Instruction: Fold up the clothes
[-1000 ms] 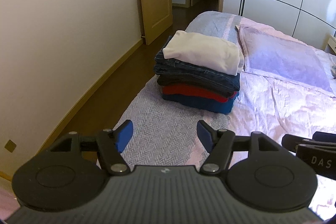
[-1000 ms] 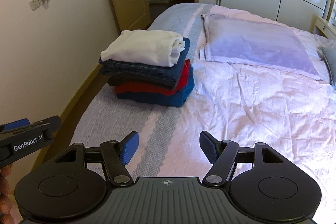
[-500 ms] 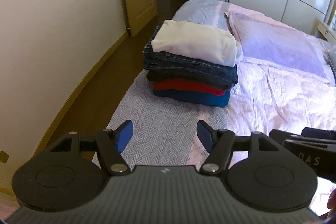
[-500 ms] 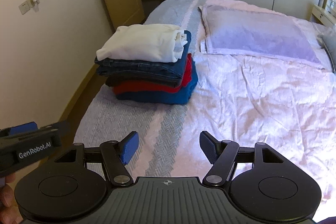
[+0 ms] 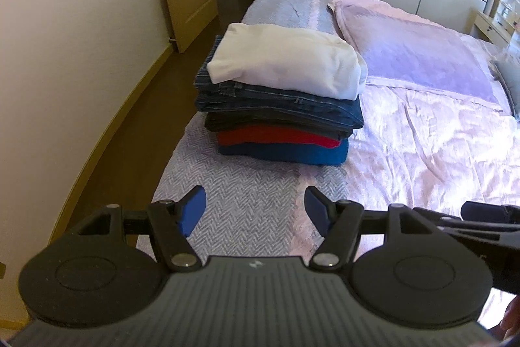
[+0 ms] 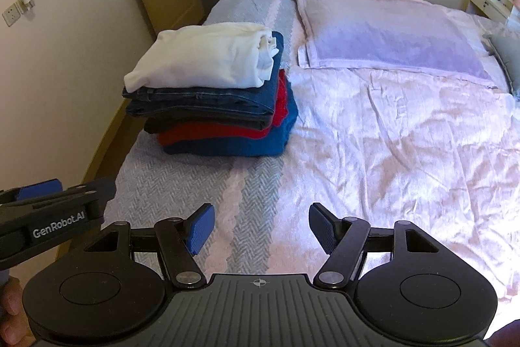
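Since a second ago: both wrist views have closed in on clothes pile; pile now sits larger and nearer frame centre.

Left wrist view: left gripper (image 5: 255, 207) jaws spread, holding nothing, above grey herringbone strip of bedspread (image 5: 247, 204). Stack of folded clothes (image 5: 279, 100) ahead: white top (image 5: 286, 64) uppermost, jeans, red and blue garments beneath. Pillow (image 5: 419, 60) far right.

Right wrist view: right gripper (image 6: 261, 228) jaws spread, empty. Stack far left, on bed's left side. Left gripper at near left edge.
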A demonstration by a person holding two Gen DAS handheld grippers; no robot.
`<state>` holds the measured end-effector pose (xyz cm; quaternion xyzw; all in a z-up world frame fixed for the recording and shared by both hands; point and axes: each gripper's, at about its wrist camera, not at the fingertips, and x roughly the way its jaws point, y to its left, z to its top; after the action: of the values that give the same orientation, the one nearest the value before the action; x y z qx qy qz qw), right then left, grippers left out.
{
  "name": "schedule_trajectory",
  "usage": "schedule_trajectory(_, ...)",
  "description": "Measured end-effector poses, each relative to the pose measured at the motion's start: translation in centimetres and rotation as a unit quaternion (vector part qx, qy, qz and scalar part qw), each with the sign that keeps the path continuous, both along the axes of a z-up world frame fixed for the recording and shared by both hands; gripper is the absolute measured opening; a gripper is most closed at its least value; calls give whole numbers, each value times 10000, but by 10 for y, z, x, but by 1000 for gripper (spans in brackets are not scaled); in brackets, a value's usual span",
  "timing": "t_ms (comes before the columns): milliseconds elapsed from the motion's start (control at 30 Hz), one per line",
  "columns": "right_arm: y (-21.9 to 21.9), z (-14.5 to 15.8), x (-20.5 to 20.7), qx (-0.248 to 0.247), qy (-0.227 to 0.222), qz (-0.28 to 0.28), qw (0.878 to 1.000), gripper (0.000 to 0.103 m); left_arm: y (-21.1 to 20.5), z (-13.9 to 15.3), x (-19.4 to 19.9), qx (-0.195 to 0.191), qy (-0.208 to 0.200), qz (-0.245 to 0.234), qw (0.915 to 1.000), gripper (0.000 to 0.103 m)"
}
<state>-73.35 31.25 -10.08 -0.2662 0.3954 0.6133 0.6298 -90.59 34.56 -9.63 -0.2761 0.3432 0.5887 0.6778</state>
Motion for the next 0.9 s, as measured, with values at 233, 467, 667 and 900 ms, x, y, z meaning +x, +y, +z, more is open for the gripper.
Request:
schedule_trajectory(233, 14, -4, 0, -43, -13, -78, 10000, 68, 17, -5, 3, -36, -19, -95, 9999, 64)
schedule_trajectory(467, 29, -8, -3, -82, -66, -51, 9999, 68, 34, -9, 3, -37, -51, -144, 9999, 64)
schedule_trajectory(667, 41, -12, -3, -155, -88, -71, 9998, 68, 46, -15, 4, -121, -66, -183, 9997, 64)
schedule_trajectory(900, 52, -22, -8, -303, -94, -30, 9995, 68, 58, -26, 1, -254, -52, -208, 9994, 64)
